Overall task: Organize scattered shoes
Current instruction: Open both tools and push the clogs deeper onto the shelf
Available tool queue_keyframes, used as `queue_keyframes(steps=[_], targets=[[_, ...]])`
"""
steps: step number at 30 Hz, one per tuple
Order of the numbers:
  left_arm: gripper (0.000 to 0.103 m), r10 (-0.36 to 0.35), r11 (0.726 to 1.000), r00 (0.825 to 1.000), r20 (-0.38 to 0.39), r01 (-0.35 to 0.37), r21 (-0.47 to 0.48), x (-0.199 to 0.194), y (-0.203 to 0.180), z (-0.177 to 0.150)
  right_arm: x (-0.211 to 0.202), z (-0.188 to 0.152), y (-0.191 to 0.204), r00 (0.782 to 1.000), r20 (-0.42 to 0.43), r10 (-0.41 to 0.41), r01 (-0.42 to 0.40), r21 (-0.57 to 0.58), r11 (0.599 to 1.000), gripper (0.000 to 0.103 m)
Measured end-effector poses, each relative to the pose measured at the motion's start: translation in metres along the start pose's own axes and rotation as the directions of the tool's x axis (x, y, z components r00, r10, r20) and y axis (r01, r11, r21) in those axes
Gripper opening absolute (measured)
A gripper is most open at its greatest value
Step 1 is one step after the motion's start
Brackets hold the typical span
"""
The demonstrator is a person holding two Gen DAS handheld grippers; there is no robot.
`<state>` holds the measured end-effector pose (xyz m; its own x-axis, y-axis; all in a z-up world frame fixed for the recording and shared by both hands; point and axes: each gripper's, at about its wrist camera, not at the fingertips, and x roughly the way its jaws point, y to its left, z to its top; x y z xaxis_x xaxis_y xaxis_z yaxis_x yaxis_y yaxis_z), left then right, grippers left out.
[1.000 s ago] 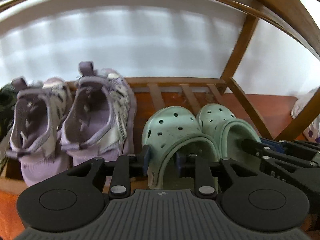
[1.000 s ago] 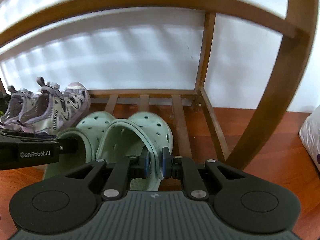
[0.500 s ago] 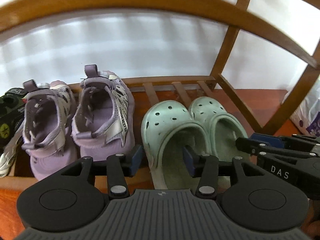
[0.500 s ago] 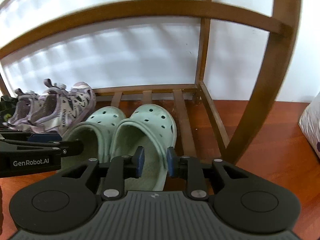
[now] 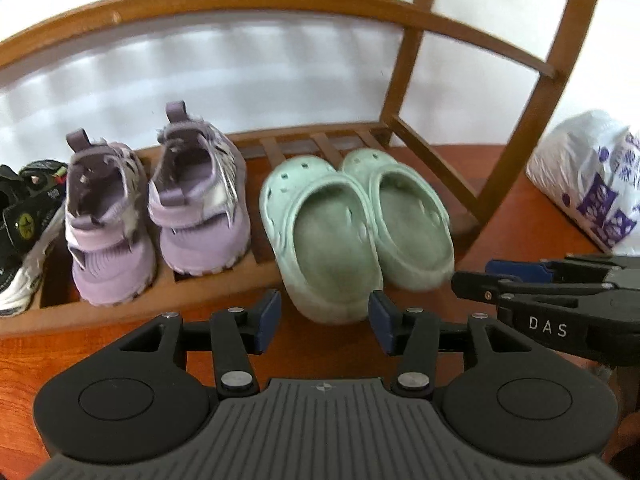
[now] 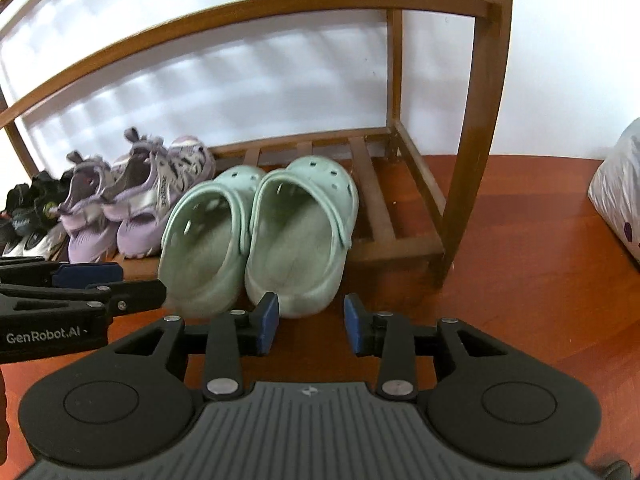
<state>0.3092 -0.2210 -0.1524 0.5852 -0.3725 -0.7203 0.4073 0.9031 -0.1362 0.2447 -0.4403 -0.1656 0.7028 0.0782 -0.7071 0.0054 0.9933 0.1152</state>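
Observation:
Two mint green clogs stand side by side, heels toward me, on the bottom slats of a wooden shoe rack (image 5: 276, 0). The left clog (image 5: 324, 236) and right clog (image 5: 404, 216) show in the left wrist view, and again in the right wrist view as left clog (image 6: 204, 240) and right clog (image 6: 300, 232). My left gripper (image 5: 325, 322) is open and empty just behind the left clog's heel. My right gripper (image 6: 310, 320) is open and empty just behind the right clog's heel. A pair of purple sneakers (image 5: 156, 208) stands to the left of the clogs.
Black and white shoes (image 5: 20, 224) sit at the rack's far left. A white plastic bag with purple print (image 5: 592, 184) lies on the reddish wood floor (image 6: 520, 264) right of the rack. The rack's upright post (image 6: 476, 128) stands close to the right clog.
Both grippers have opened, let go of the clogs and pulled back from the rack. The clogs stay on the bottom slats.

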Motion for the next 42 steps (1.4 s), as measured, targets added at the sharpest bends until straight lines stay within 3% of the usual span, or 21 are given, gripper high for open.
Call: queue_keyframes(steps=[4,8,11,32,42], targets=[[0.048,-0.011,1.0,1.0,-0.025,0.011,0.027,0.006,0.0,-0.006,0.004,-0.001,0.001,1.0,-0.011,0.007,-0.007,-0.01,1.0,0.04],[0.034,-0.031,0.999,0.998,-0.057,0.032,0.02,0.018,0.003,-0.006,0.012,0.0,0.004,0.999,-0.029,0.019,-0.02,-0.023,1.0,0.039],[0.031,-0.027,0.999,0.998,-0.063,0.028,0.021,0.024,0.004,-0.005,0.021,0.002,0.005,0.999,-0.043,0.022,-0.023,-0.028,0.999,0.039],[0.032,-0.037,0.999,0.999,-0.04,0.035,-0.029,0.069,0.016,0.03,0.067,0.039,-0.003,1.0,0.004,-0.005,0.005,-0.02,1.0,0.038],[0.033,-0.035,0.999,0.999,-0.04,0.033,-0.043,0.063,0.018,0.031,0.067,0.044,0.001,1.0,-0.003,-0.004,0.004,-0.038,0.999,0.038]])
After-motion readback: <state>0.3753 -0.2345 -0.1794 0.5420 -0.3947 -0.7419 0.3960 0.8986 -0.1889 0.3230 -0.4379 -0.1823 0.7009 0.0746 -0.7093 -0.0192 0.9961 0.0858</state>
